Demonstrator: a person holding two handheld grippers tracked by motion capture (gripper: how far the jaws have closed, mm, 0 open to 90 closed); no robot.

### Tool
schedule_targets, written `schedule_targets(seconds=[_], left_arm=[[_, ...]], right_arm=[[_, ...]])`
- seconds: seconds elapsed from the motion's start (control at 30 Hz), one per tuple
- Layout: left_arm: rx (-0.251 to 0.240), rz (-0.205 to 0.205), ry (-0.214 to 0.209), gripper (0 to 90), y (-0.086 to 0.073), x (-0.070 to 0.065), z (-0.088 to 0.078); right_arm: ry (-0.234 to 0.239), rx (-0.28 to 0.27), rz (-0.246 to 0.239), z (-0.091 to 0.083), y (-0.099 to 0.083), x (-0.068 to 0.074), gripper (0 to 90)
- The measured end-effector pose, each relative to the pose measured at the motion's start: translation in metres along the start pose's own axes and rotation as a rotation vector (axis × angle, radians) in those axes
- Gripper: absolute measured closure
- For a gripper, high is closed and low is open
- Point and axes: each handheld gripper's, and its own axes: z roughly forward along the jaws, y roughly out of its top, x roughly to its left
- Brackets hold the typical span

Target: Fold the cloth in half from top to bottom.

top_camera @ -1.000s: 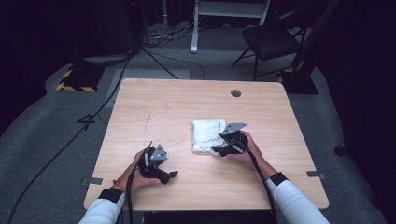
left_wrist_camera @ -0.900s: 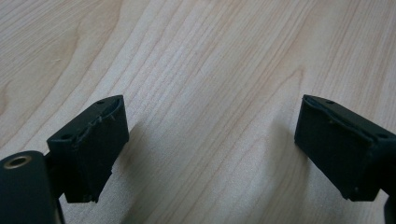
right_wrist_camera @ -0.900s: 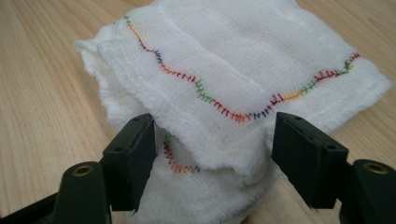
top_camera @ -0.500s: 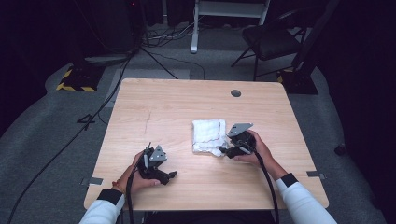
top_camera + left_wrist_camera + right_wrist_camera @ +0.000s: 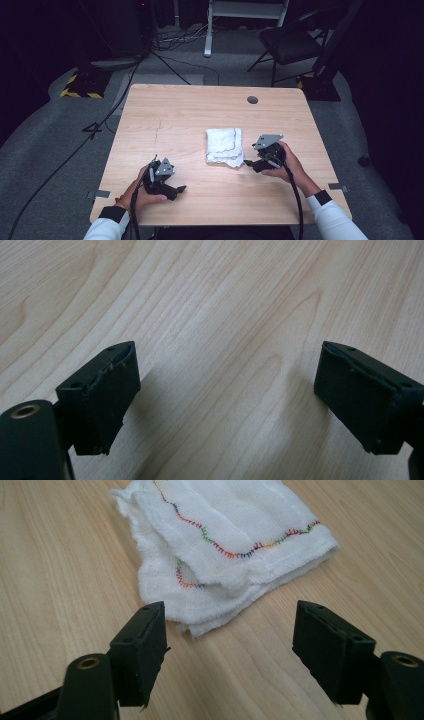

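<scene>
At table [image 5: 165,115] centre, cloth [image 5: 224,146] is lying folded, looking done. I'm holding right gripper [image 5: 251,163] at its 4 o'clock, jaws wide, empty; left gripper [image 5: 181,189] is idling wide, empty.

A dark recording studio: grey carpet, black cables [image 5: 165,60] at top, a hazard-striped stand base [image 5: 80,87] upper left, a black folding chair [image 5: 290,47] upper right.

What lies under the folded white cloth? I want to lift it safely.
The cloth lies flat on the wooden table, its own folded layers showing at the edge. Anything beneath those layers is covered.
</scene>
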Motion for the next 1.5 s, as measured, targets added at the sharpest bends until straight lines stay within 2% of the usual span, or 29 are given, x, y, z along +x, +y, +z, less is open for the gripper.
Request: schedule_targets(seconds=[0.37, 0.57, 0.9, 1.1, 1.3, 1.5], left_arm=[[0.0, -0.014, 0.014, 11.4, -0.005, -0.001, -0.005], [0.0, -0.015, 0.014, 11.4, -0.005, -0.001, -0.005], [0.001, -0.019, 0.015, 11.4, -0.005, -0.001, -0.005], [0.0, -0.019, 0.015, 11.4, -0.005, -0.001, -0.005], [0.0, -0.019, 0.015, 11.4, -0.005, -0.001, -0.005], [0.001, -0.018, 0.016, 11.4, -0.006, -0.001, -0.005]], right_arm=[[-0.019, 0.006, 0.012, -0.022, -0.022, -0.002, 30.2], [-0.03, 0.031, 0.008, -0.029, -0.035, 0.0, 30.1], [-0.048, 0.044, 0.036, -0.041, -0.061, -0.001, 30.0], [-0.036, 0.053, 0.039, -0.048, -0.078, -0.001, 29.0], [-0.053, 0.06, 0.074, -0.055, -0.1, -0.002, 28.6], [-0.069, 0.064, 0.134, -0.061, -0.124, -0.006, 28.4]])
